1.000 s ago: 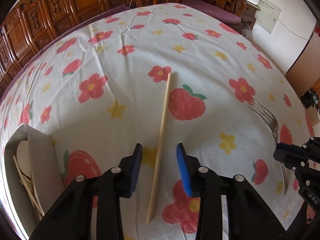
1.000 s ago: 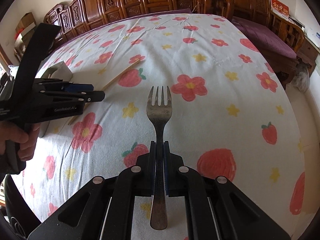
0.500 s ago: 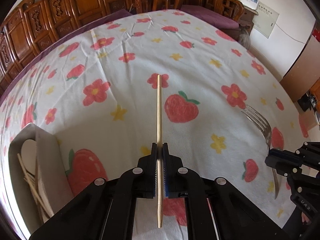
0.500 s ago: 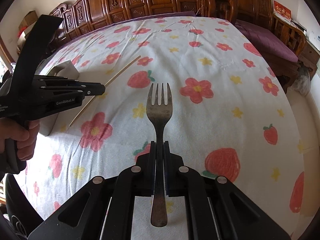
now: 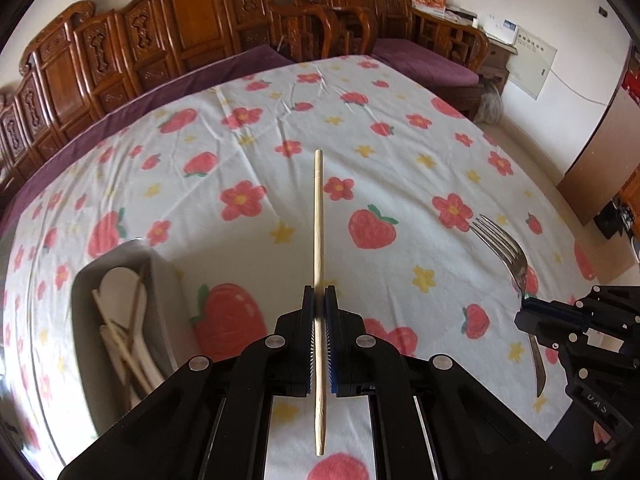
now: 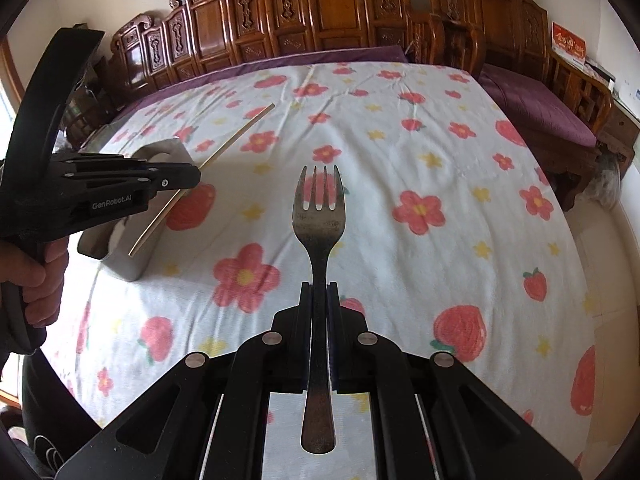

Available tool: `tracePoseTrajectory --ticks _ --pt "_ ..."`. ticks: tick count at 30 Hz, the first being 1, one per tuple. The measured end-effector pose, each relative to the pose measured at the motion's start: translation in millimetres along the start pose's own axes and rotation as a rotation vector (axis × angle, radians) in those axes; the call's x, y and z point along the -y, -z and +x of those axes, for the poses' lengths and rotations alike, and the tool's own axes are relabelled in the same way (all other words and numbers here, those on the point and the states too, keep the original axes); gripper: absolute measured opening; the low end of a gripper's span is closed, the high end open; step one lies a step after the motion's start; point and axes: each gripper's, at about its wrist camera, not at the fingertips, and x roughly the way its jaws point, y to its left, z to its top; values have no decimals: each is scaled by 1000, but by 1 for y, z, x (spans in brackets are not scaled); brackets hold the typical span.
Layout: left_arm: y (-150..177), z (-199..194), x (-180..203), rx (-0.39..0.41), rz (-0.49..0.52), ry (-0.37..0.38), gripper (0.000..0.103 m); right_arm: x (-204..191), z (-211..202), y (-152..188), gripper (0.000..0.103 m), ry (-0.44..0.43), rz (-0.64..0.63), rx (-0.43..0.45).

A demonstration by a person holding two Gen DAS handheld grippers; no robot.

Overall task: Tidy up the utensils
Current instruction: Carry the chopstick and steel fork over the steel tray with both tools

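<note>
Now the left gripper [image 5: 319, 300] is clamped on a chopstick [image 5: 318, 240], its blue pads [image 5: 330, 340] pressed flat against the stick on both sides. The chopstick runs straight along the gripper's line, its thick end far out ahead above the cloth [image 5: 400, 160] and its thin end reaching back between the black arms. It is off the cloth, with nothing touching it except the pads.

The right gripper [image 6: 319, 300] is closed tight on a fork [image 6: 319, 216], gripping the handle about midway. The tines point forward and away, and the handle's rounded end hangs back under the camera. The fork is clear of the cloth too.

Seen from the right wrist, the left gripper sits at the left edge with the chopstick slanting through its tips, just in front of a metal bin [image 6: 136, 248] that stands on the cloth. From the left wrist, the bin [image 5: 160, 300] lies low and left of the gripper and holds several chopsticks [image 5: 124, 344] and a pale spoon [image 5: 120, 288]. A hand [image 6: 40, 280] wraps the left gripper's grip.

White lettering on the left gripper's side reads "GenRobot.AI" [image 6: 111, 202]. A red sign [image 6: 568, 45] on the far cabinet carries gold characters too small to read.
</note>
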Motion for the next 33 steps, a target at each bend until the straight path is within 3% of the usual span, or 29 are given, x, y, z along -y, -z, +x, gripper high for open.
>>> tracePoseTrajectory --ticks 18,33 --pt "31 -54 -66 56 -91 -45 4 -76 -13 -30 8 -55 -88 44" --pt "62 -52 -142 39 -230 -90 4 -121 -8 -50 8 -95 -145 52"
